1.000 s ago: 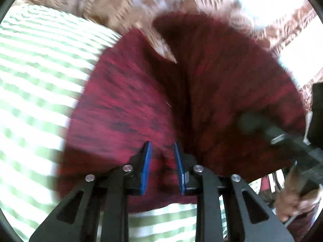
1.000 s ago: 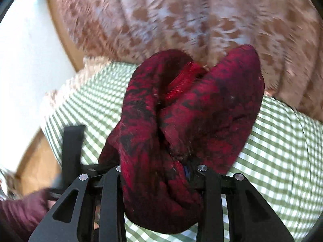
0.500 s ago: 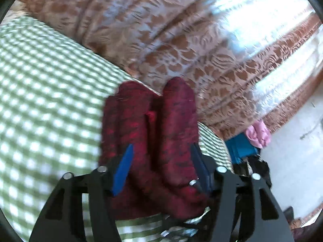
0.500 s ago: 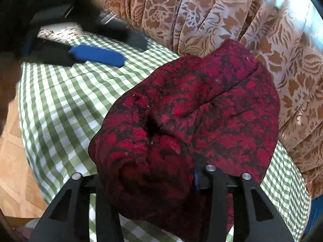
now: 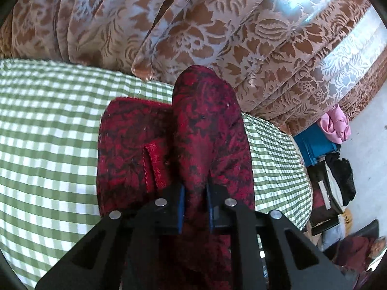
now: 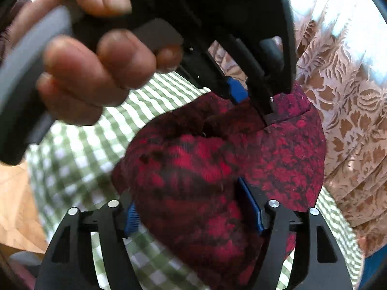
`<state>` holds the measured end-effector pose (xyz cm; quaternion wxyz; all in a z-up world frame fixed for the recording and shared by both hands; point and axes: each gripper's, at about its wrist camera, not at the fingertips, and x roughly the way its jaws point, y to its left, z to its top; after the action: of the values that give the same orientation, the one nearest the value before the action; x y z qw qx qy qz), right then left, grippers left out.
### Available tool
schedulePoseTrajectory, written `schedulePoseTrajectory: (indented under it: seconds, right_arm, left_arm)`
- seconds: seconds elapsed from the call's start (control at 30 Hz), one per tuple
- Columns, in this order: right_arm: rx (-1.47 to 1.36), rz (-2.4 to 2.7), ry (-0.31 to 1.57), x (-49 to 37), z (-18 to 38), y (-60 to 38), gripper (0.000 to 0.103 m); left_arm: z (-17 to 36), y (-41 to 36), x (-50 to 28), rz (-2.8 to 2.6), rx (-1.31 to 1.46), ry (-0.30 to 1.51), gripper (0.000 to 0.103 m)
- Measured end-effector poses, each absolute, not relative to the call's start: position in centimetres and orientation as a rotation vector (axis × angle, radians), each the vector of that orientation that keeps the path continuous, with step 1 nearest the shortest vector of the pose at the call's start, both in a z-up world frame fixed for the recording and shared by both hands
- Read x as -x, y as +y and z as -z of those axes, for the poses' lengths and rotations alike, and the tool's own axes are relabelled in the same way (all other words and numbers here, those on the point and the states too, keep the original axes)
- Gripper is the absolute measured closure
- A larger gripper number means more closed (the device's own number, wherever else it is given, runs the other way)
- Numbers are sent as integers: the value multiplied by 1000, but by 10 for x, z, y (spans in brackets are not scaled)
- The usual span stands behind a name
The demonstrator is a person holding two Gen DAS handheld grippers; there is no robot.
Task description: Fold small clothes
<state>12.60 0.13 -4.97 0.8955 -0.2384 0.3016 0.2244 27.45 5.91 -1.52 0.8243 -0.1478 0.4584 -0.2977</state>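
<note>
On checked surface (image 5: 48,145): left gripper (image 5: 195,201) jaws clamped on a fold of red garment (image 5: 205,130); right gripper (image 6: 193,207) jaws spread wide around its bundled end.

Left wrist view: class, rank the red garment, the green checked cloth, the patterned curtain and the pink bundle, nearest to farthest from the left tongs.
1. Red garment, gripped in the left tongs.
2. Green checked cloth, underneath.
3. Patterned curtain, behind.
4. Pink bundle, far right.
</note>
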Motion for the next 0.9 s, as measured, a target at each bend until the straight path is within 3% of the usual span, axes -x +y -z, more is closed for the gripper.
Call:
schedulePoseTrajectory:
  seconds: [0.1,0.23,0.27,0.3,0.43,0.67,0.9]
  right_arm:
    - [267,-641,667,-108,19,-41,21]
    - [-25,-691,696,-105,-4,-105,21]
    - [-57,-668,699,-107,-6,-116,28]
    - [-61,-624,701,-113,-5,-124,37]
    - [-5,-525,754,-134,18,-109,46]
    - [226,-424,797,-156,79,-33,46]
    - [62,-540,856,-156,57,-64,46]
  left_arm:
    - [6,67,-270,612,283,969,90]
    - [7,84,-267,568,262,974,90]
    - [9,87,-267,552,262,982,90]
    - [11,89,-267,543,263,987,90]
    - [21,94,-267,476,234,1001,89]
    - [70,102,-274,235,147,1014,82]
    - [65,89,-253,174,84,898,82]
